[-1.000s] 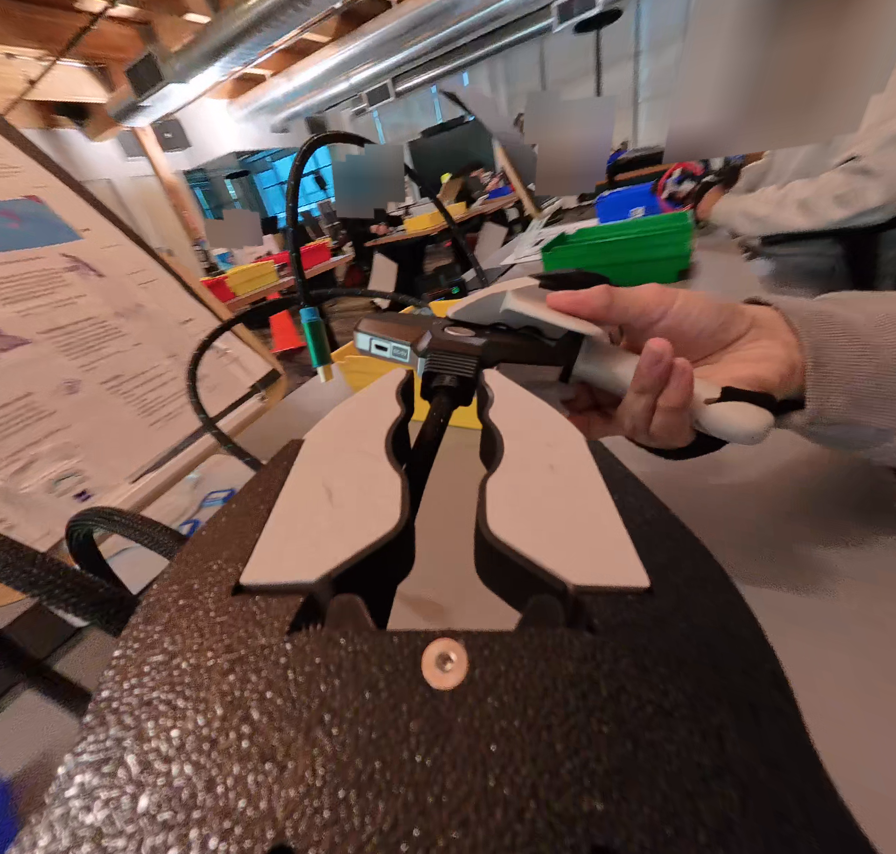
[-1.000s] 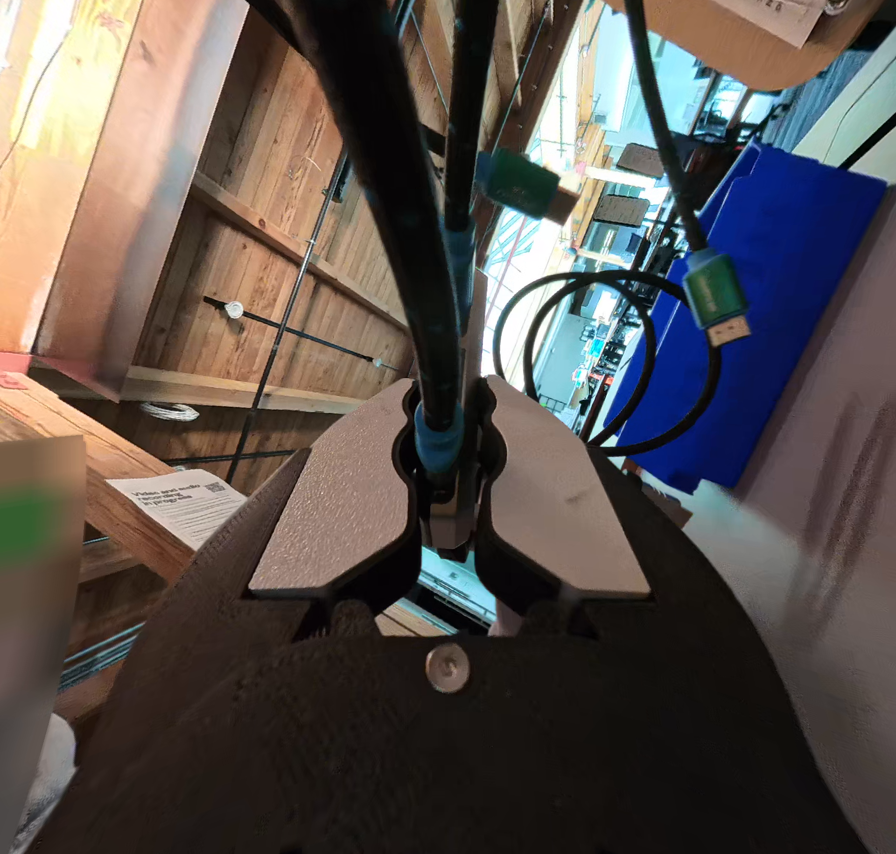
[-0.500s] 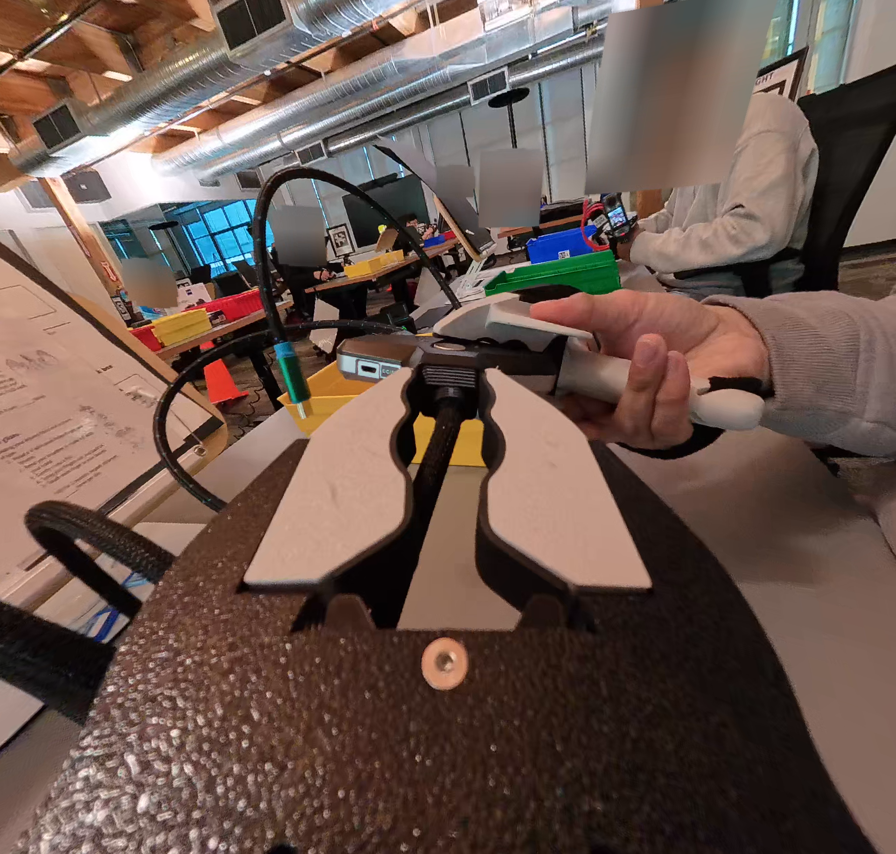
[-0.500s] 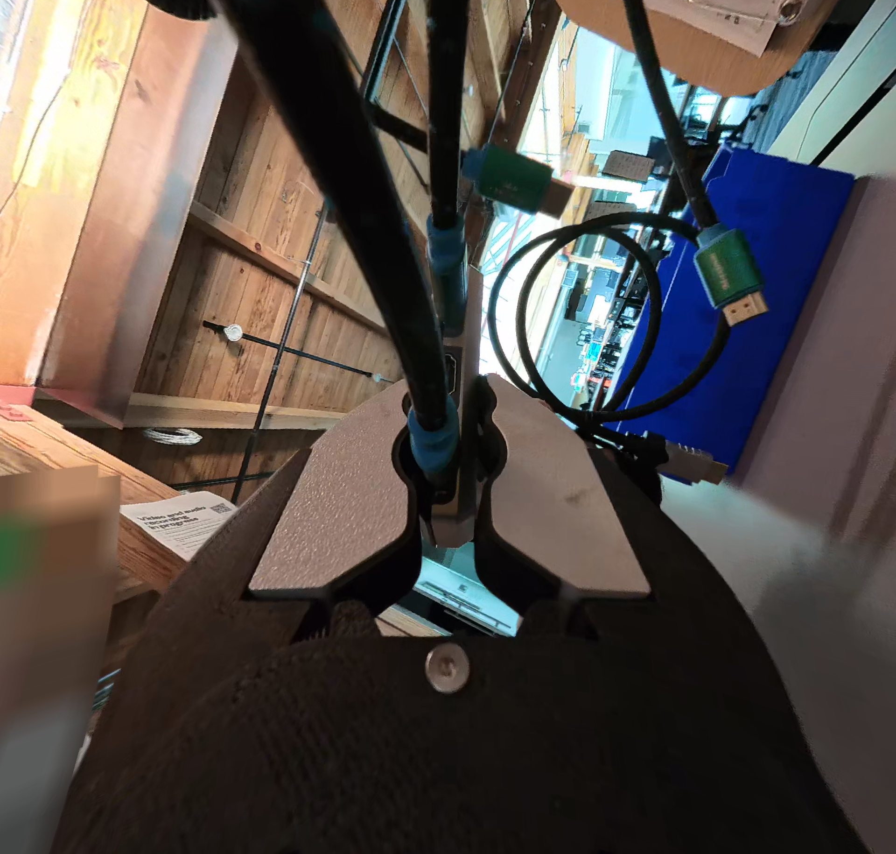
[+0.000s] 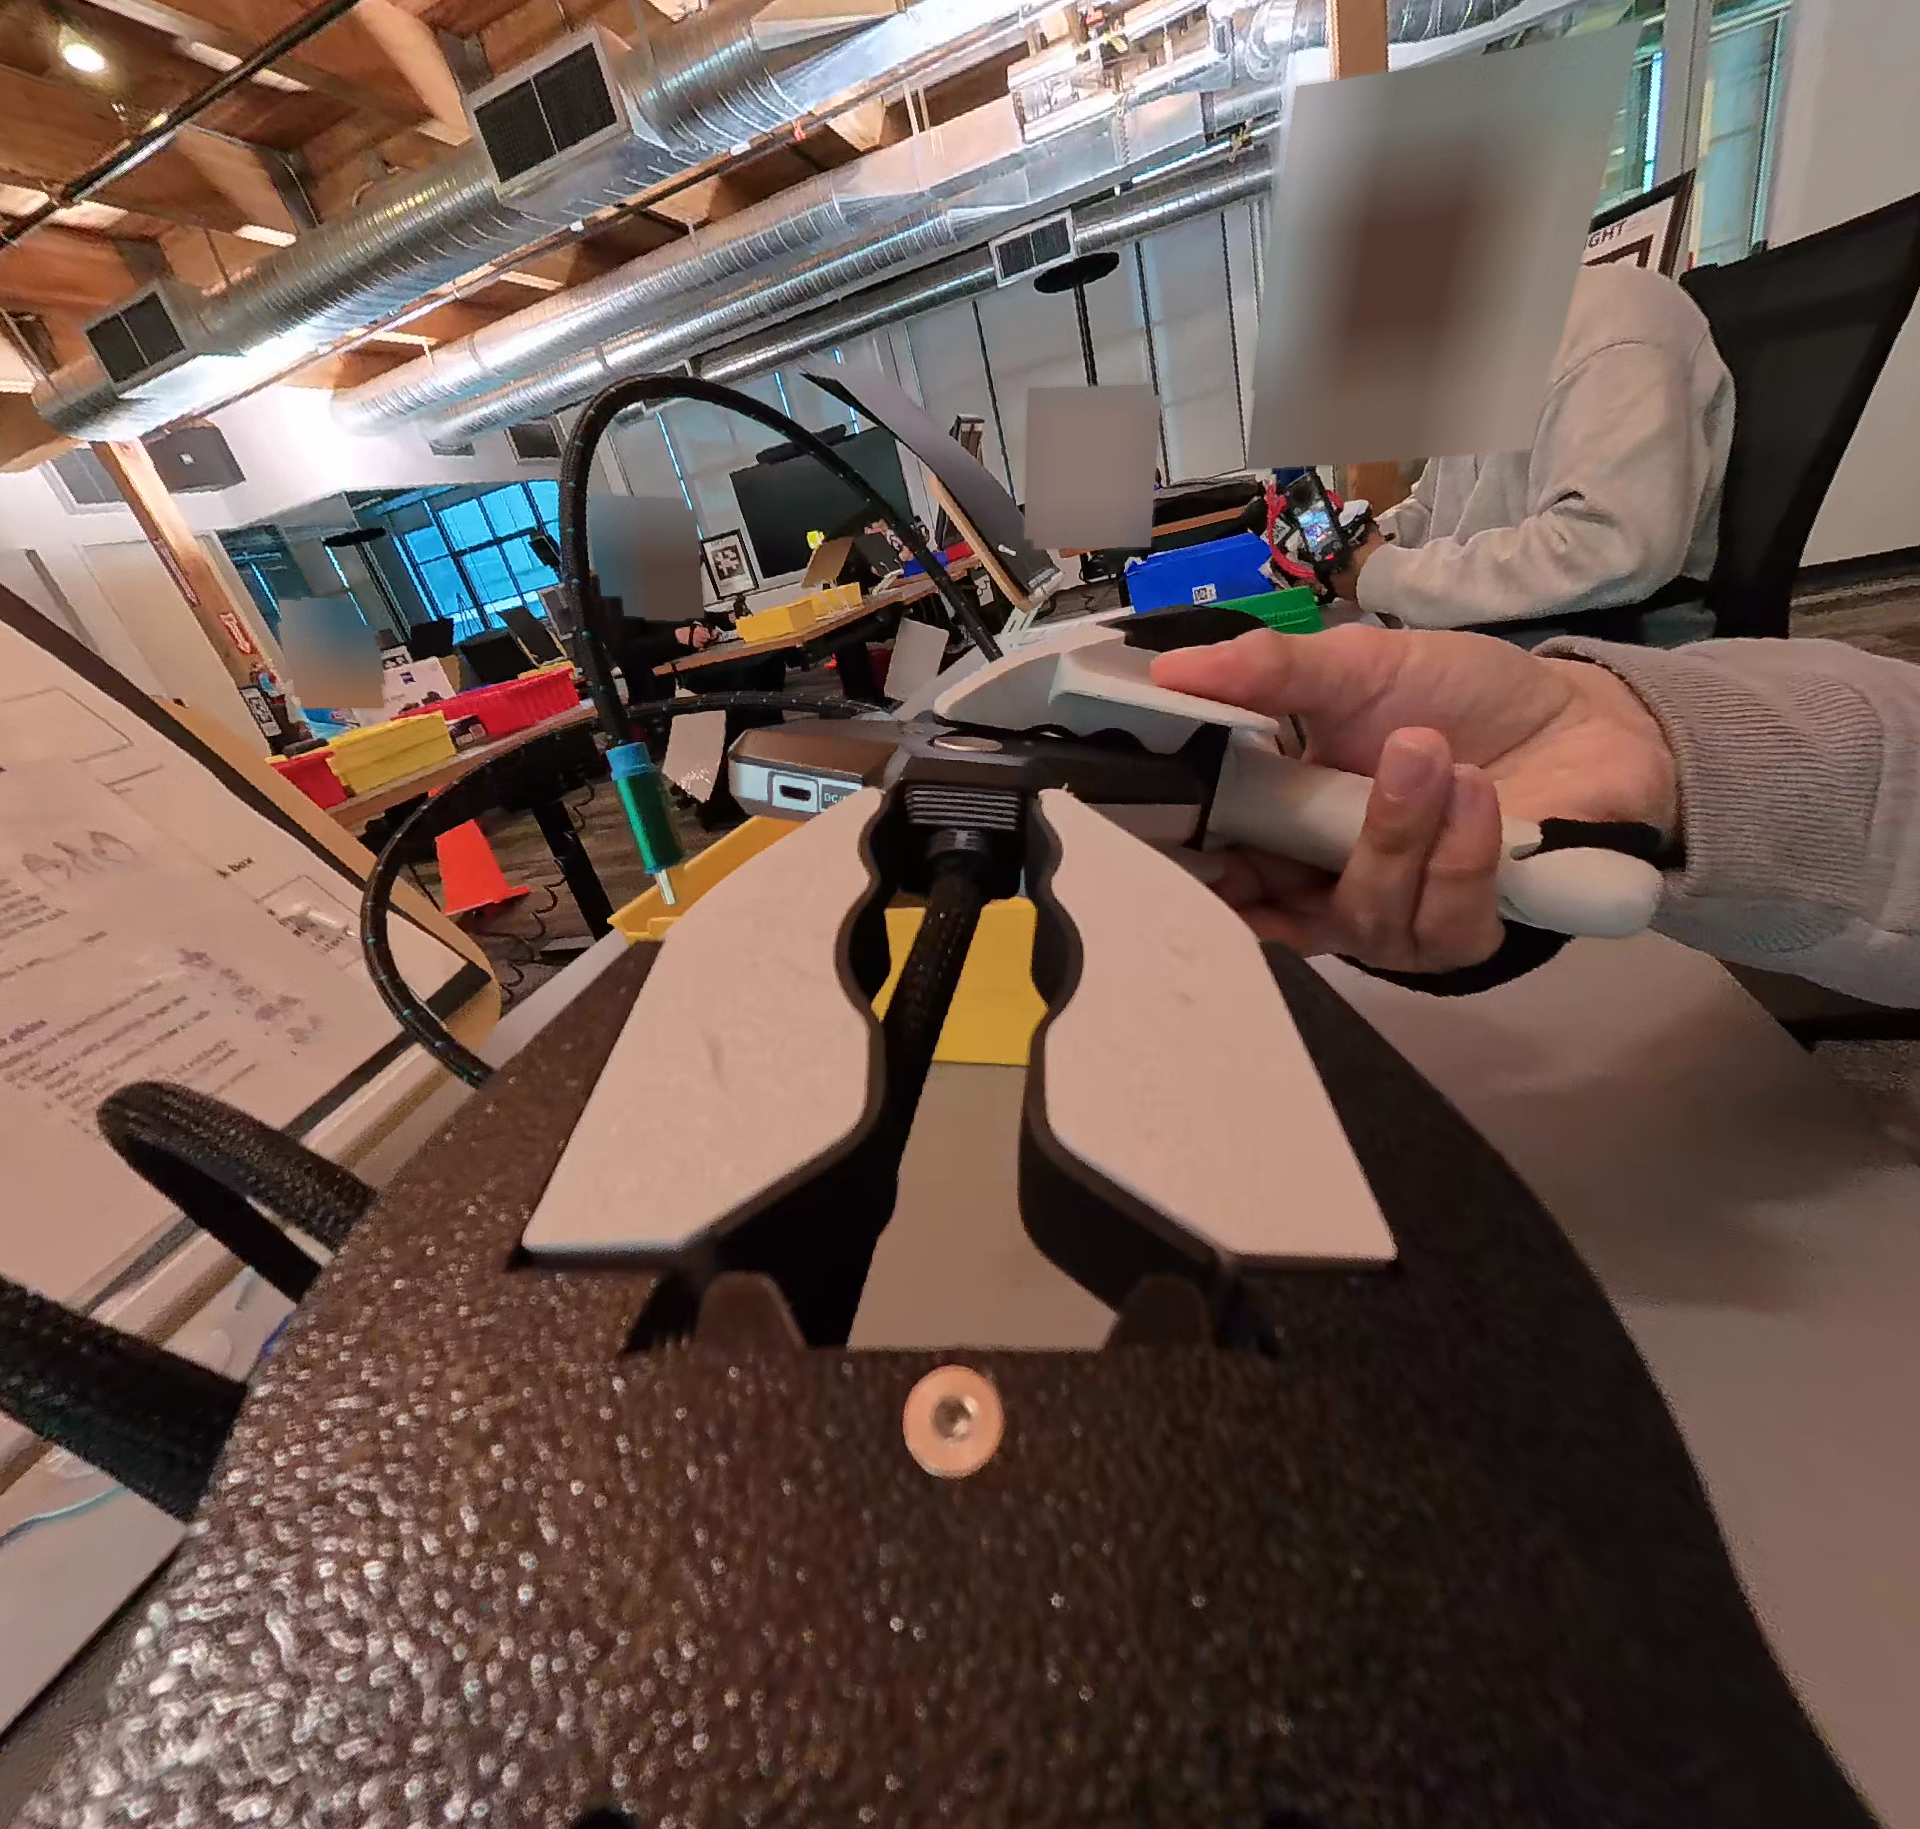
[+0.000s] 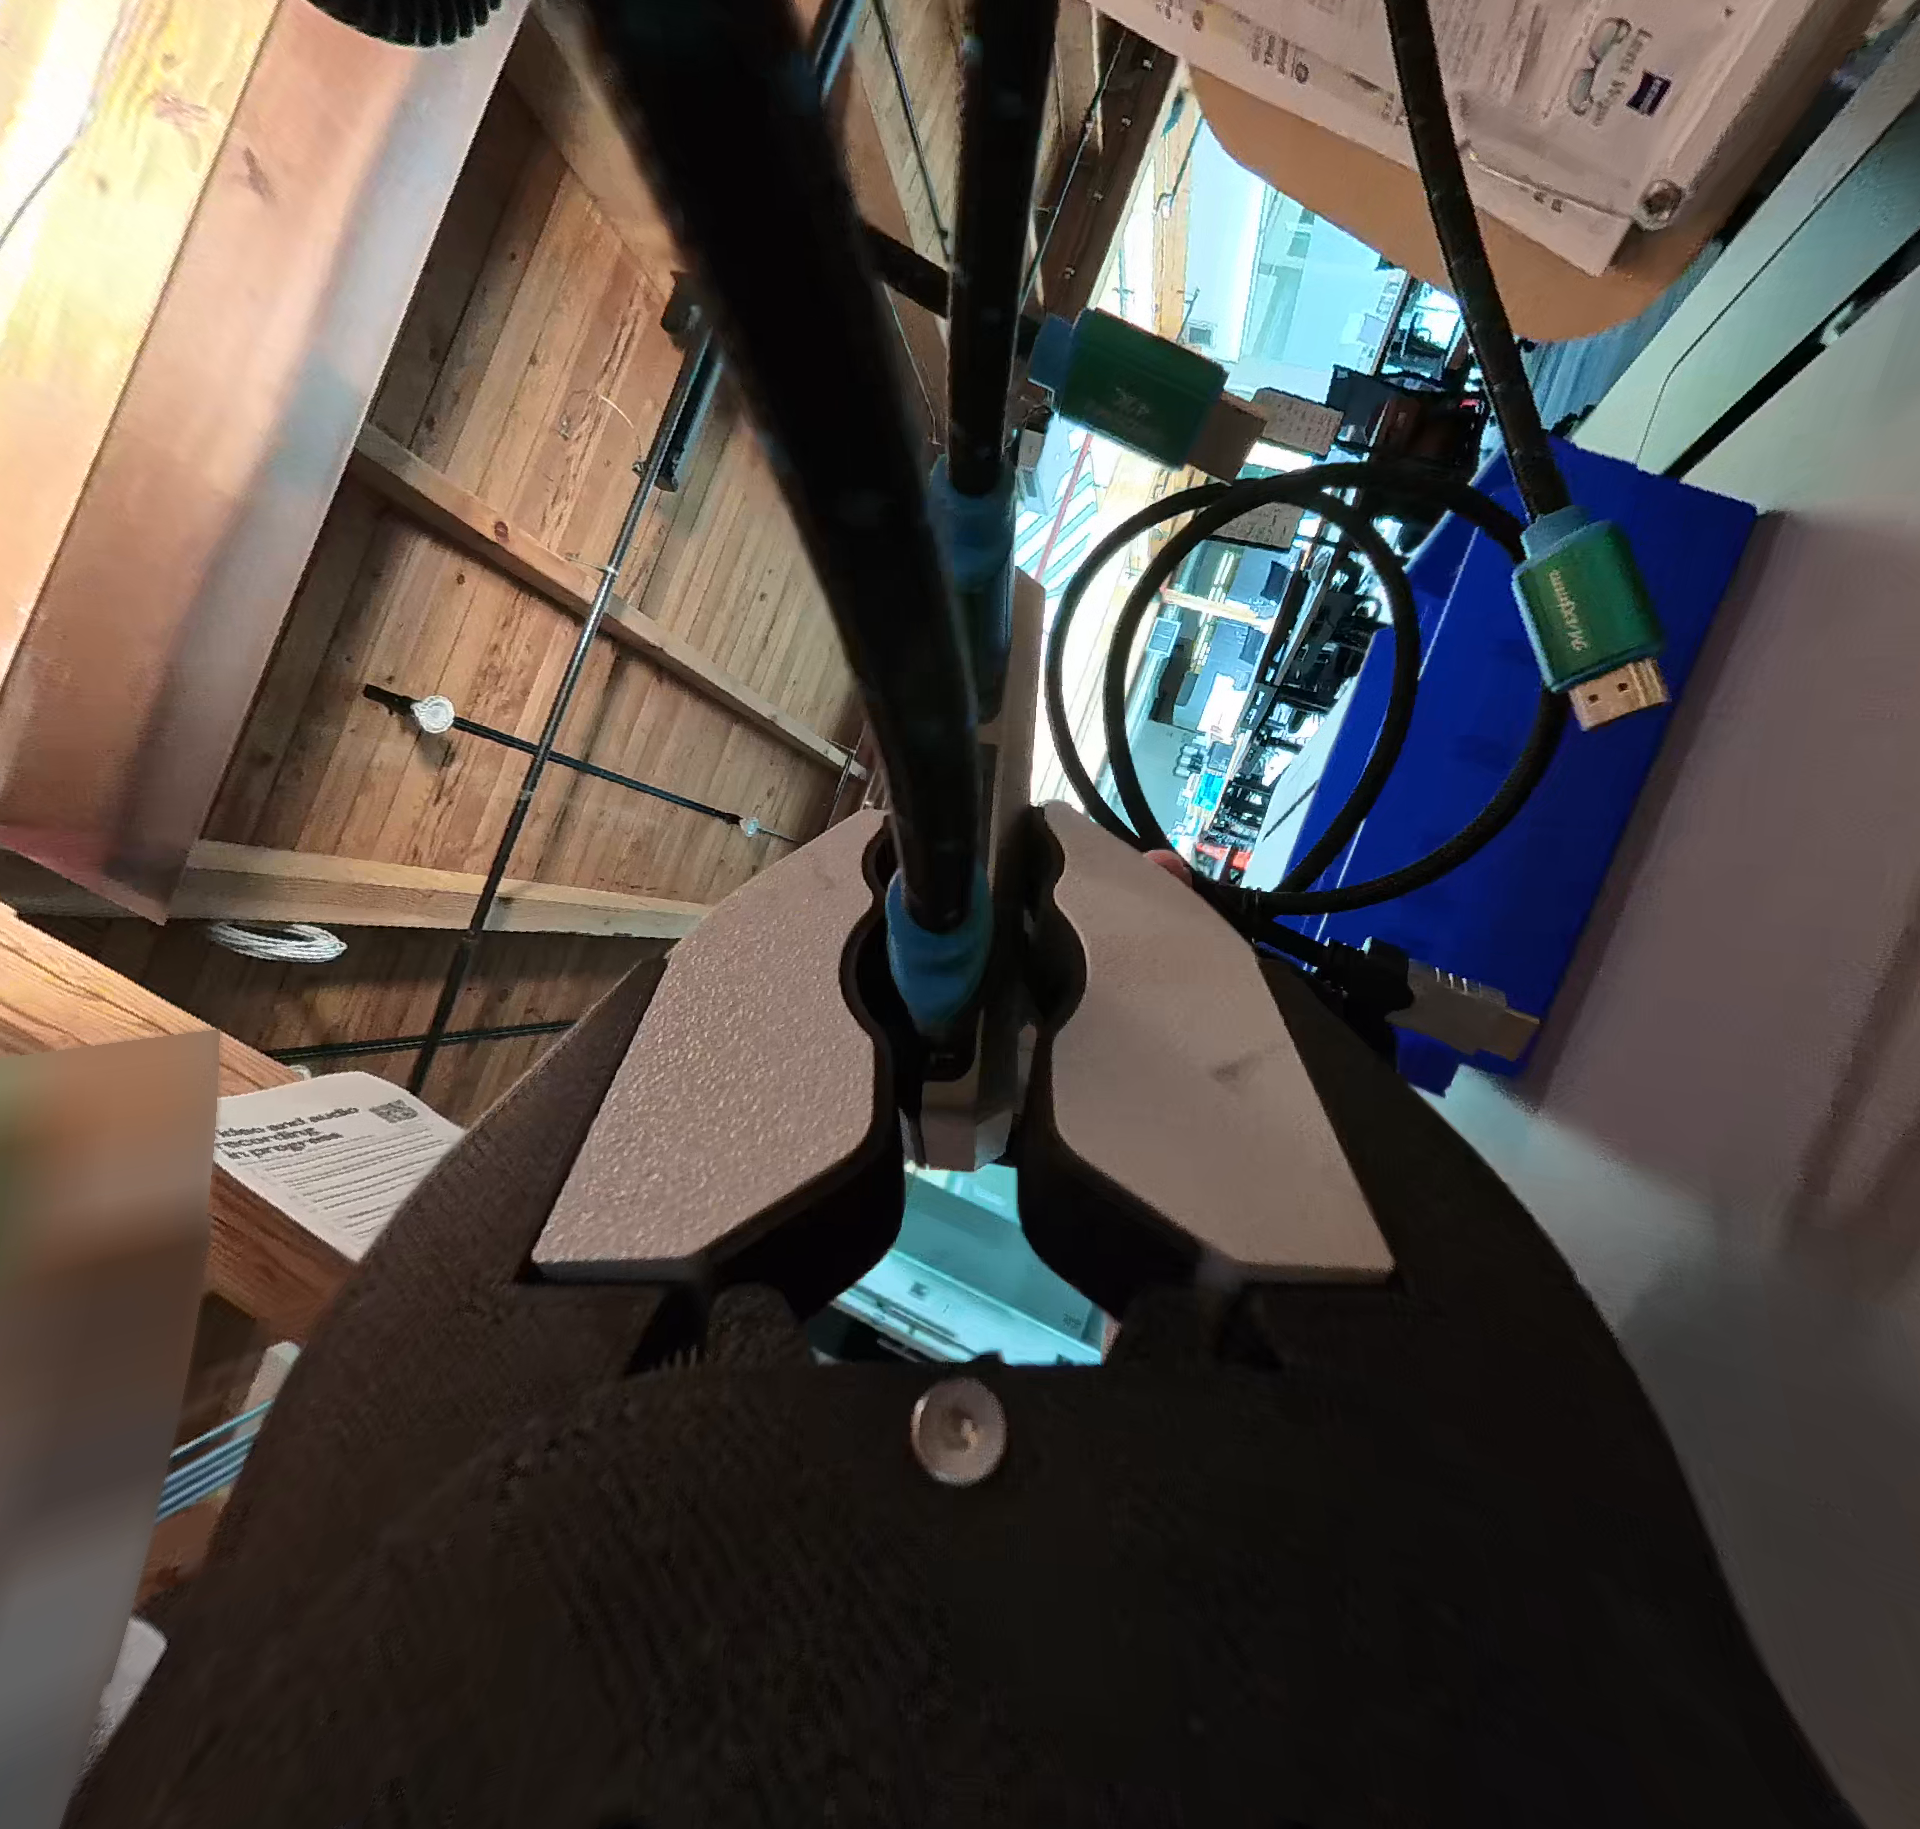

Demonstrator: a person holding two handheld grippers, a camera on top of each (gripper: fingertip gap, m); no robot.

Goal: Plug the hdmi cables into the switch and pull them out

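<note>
Your left tongs (image 5: 961, 844) clamp black plug (image 5: 961, 811) at switch (image 5: 821, 777); right tongs (image 6: 961, 948) clamp switch. Skewed pull risks jamming plug.

The left wrist view sits just behind its own hand-held gripper (image 5: 958, 849), looking forward and roughly level along the fingers, close to the switch (image 5: 805, 780) at their tips, with the other hand-held gripper (image 5: 1101, 693) reaching in from the right. The right wrist view looks along its hand-held gripper (image 6: 961, 932) rolled sideways, close on the switch (image 6: 1006, 844). Both views share the switch and a green-ended cable (image 5: 646, 823) (image 6: 1590, 626).
</note>
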